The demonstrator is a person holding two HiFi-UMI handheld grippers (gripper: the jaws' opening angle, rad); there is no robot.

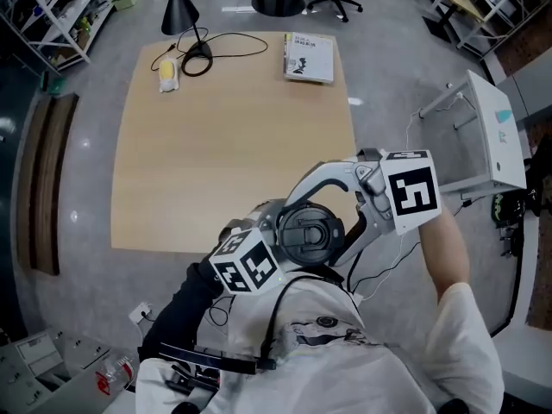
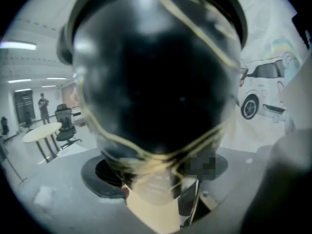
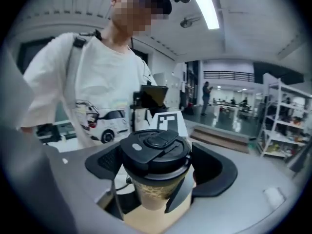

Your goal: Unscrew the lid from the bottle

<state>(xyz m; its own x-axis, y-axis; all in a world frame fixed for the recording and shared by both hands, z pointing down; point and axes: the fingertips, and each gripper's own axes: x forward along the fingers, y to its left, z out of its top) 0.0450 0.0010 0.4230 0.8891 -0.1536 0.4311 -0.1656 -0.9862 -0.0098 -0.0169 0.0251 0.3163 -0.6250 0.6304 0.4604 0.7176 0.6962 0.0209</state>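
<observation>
Scanning the far left of the table (image 1: 216, 162): finding a yellow object (image 1: 168, 74) lying near a black lamp (image 1: 181, 7), just beside a coiled black cable (image 1: 197, 63). Continuing rightward along the far edge: finding a book (image 1: 309, 57) lying flat, printed on the cover too finely for reading.

Moving to the near edge: holding the bottle (image 3: 156, 194) upright off the table, close before the person's chest.

Clamping the left gripper (image 2: 158, 179) onto the bottle's body below the lid, pressing a pad against each side. Showing there, at close range, a dark wall crossed by gold lines, too blurred for reading any label.

Clenching the right gripper (image 3: 158, 165) on the black lid (image 3: 156, 147), meeting its rim with one pad on either side. Finding the lid seated on the bottle, above a gold-patterned wall.

Carrying black-and-white square markers on the right gripper's cube (image 1: 412, 192). Showing, behind the bottle in the right gripper view, a white shirt (image 3: 105, 82) printed with a white car.
</observation>
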